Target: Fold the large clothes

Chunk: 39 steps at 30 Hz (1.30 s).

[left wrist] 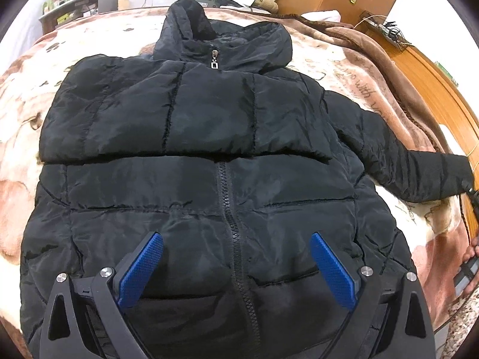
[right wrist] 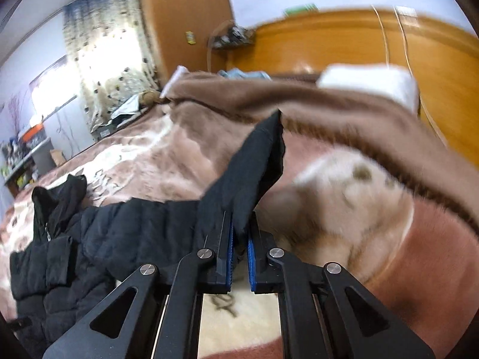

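Observation:
A black puffer jacket point(left wrist: 209, 155) lies zipped and face up on the bed, hood at the far end. One sleeve lies folded across its chest point(left wrist: 179, 113). The other sleeve point(left wrist: 419, 170) stretches out to the right. My left gripper point(left wrist: 236, 248) is open above the jacket's hem, holding nothing. My right gripper point(right wrist: 239, 224) is shut on the cuff of the outstretched sleeve point(right wrist: 251, 161) and holds it lifted off the blanket. The jacket body point(right wrist: 89, 239) lies to its left in the right wrist view.
A brown and cream patterned blanket point(left wrist: 344, 59) covers the bed. A wooden headboard point(right wrist: 359, 48) and a white pillow point(right wrist: 374, 80) stand beyond the right gripper. A cluttered shelf point(left wrist: 77, 3) stands at the far left, and curtains point(right wrist: 110, 56) hang behind.

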Motion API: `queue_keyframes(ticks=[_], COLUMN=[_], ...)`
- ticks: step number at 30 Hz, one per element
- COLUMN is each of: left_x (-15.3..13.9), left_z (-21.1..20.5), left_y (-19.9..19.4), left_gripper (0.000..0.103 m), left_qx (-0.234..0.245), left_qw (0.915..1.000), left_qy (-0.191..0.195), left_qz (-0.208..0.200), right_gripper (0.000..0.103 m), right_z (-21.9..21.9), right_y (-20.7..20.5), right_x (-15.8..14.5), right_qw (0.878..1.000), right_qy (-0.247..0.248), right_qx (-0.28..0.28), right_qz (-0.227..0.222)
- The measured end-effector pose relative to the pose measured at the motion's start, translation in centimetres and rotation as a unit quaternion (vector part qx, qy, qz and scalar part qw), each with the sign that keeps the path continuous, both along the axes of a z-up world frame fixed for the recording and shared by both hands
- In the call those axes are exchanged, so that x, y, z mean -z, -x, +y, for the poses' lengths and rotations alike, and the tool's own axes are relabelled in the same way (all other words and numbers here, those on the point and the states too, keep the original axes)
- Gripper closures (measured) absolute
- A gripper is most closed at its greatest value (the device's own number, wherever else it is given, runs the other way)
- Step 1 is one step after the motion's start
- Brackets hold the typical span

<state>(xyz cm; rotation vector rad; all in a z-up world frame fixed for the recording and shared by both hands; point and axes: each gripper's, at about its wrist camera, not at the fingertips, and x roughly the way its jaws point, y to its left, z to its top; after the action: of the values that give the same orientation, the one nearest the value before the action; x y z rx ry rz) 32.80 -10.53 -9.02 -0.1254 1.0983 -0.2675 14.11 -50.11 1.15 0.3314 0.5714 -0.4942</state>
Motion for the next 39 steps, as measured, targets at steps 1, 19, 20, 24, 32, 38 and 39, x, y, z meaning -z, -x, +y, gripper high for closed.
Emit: queue_keyframes(ticks=[1,19,20,24,32,38,39], left_x=[0.0,-0.7,-0.5,0.0,1.0,0.5,0.4], left_z=[0.1,8.1,8.5,10.4,11.4,9.5,9.0], left_y=[-0.1,-1.2,-1.3,-1.3,-1.6,-2.7,-3.0], left_gripper=[0.003,0.003,0.003,0.003,0.004,0.004,0.004], left_qx=[0.002,-0.029,-0.031,-0.04,-0.024,-0.007,-0.009], left_qw=[1.0,0.9979,0.9976,0.9962,0.9942,0.9904,0.9902], left_qy=[0.001,0.058,0.062,0.076,0.098,0.134,0.136], left_qz=[0.002,0.001,0.005,0.015,0.035,0.033,0.032], right_gripper=[0.095,0.095,0.095,0.095,0.092,0.062,0.061], right_z=[0.8,19.0,19.7,23.0,27.9,27.7,27.5], right_y=[-0.6,-11.6,-12.0,-13.6,-15.9,-14.4,-14.2], right_x=[-0.6,-1.8,-1.2,1.0,5.2,4.6,4.6], right_qw=[1.0,0.97,0.968,0.958,0.929,0.918,0.917], right_qy=[0.0,0.011,0.004,-0.019,-0.08,-0.092,-0.102], right_qx=[-0.013,-0.242,-0.251,-0.286,-0.358,-0.382,-0.383], right_qz=[-0.005,-0.016,-0.011,0.01,0.05,0.048,0.049])
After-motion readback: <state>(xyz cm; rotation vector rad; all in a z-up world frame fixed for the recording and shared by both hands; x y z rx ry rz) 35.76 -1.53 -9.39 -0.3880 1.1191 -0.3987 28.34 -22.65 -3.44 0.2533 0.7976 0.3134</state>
